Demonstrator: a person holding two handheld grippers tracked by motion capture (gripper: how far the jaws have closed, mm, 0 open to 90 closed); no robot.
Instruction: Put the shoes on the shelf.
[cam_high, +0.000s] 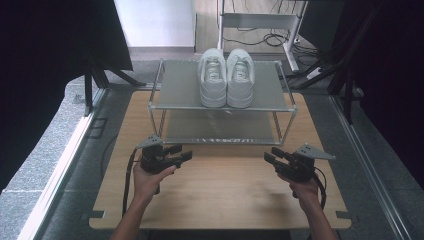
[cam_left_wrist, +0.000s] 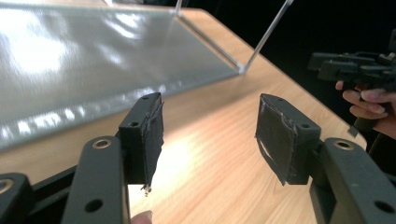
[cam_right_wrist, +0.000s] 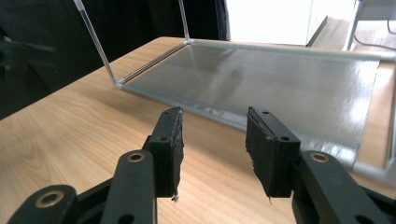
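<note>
A pair of white shoes (cam_high: 226, 77) sits side by side on the top shelf of a metal rack (cam_high: 175, 107) at the far side of the wooden counter (cam_high: 220, 192). In front of it, the left claw (cam_high: 181, 153) and right claw (cam_high: 272, 155) hover released, holding nothing.

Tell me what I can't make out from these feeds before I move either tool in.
- Shoes on the rack: in the high view, soles and the sides facing each other hidden by the shoes themselves; labels too small to read.
- Rack's lower shelf: rear part hidden under the top shelf.
- Right tool, left gripper view: cut off by the right edge.
- Left tool, right gripper view: dark and blurred at the left edge.
</note>
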